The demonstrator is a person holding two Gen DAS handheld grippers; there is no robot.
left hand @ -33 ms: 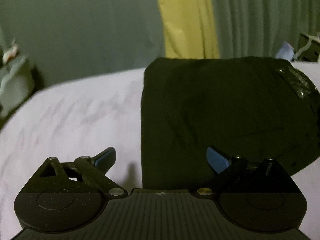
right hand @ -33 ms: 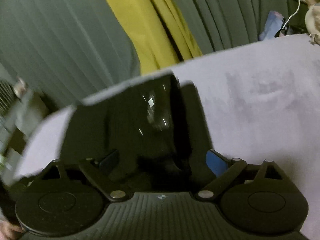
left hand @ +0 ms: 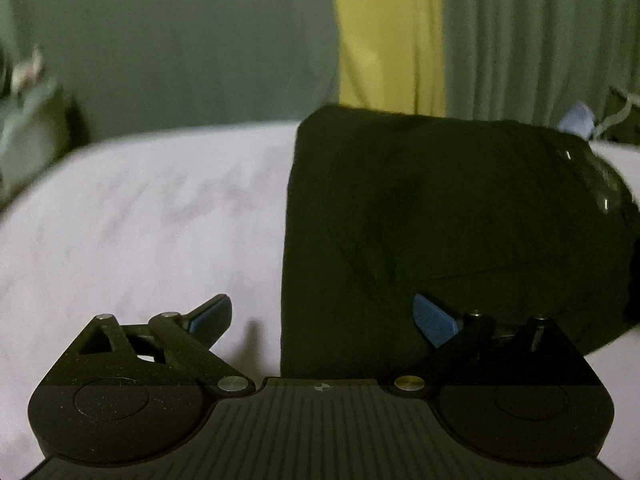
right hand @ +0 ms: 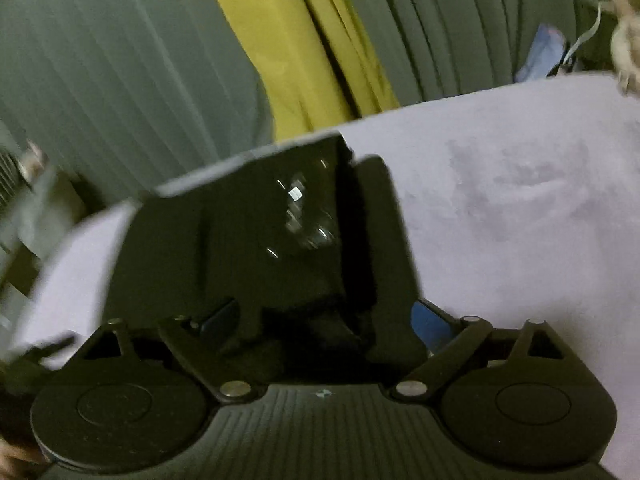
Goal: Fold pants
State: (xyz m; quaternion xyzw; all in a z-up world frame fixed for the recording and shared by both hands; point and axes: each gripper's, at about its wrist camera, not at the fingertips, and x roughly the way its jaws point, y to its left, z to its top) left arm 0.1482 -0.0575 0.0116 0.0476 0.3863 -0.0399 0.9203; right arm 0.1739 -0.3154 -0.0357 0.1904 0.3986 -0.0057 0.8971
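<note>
The black pants (left hand: pixel 440 232) lie folded into a compact block on a pale lilac bed sheet (left hand: pixel 140 220). My left gripper (left hand: pixel 322 316) is open, low over the sheet at the near left edge of the pants, with its right blue pad over the fabric and its left pad over bare sheet. In the right wrist view the pants (right hand: pixel 248 248) show a shiny patch near the top. My right gripper (right hand: pixel 326 318) is open right above the near edge of the pants, with nothing held between its jaws.
Grey-green curtains (left hand: pixel 540 40) and a yellow curtain (left hand: pixel 388 32) hang behind the bed. A blue object with a cable (right hand: pixel 544 56) sits at the far right. Blurred clutter (left hand: pixel 28 120) stands beside the bed's left edge.
Both views shift only slightly with motion blur. The pants and both open grippers stand as before.
</note>
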